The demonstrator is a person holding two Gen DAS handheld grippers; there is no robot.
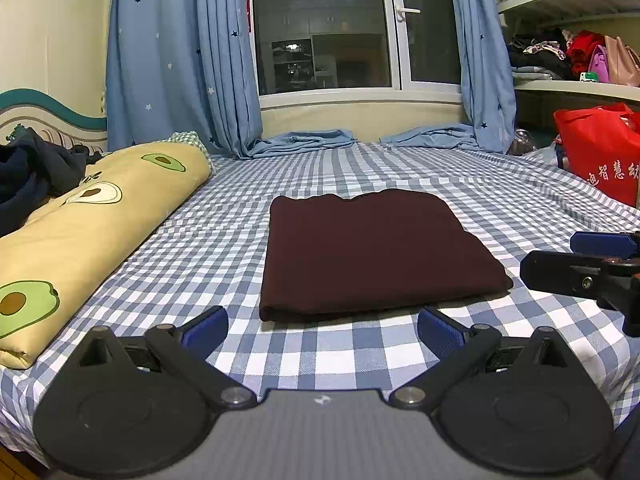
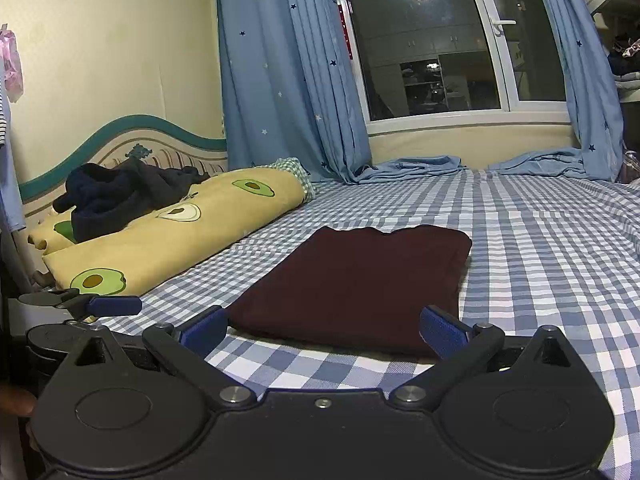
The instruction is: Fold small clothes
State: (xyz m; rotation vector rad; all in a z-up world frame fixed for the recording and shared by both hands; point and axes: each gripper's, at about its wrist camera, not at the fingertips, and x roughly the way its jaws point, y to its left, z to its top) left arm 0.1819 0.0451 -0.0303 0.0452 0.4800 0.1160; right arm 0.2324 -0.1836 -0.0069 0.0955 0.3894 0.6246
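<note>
Left gripper and right gripper both gape wide, holding nothing. Only the left wrist view shows the red bag. The folded maroon garment lies flat on the checked bed, just ahead of both grippers.

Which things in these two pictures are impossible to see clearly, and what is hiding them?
- Maroon garment: its type and its inner layers are hidden by its own folds, in both views.
- Red bag: cut off by the right edge of the left wrist view, so its print is incomplete.
- Dark clothes on the avocado quilt: bunched, so which garments they are cannot be told.
</note>
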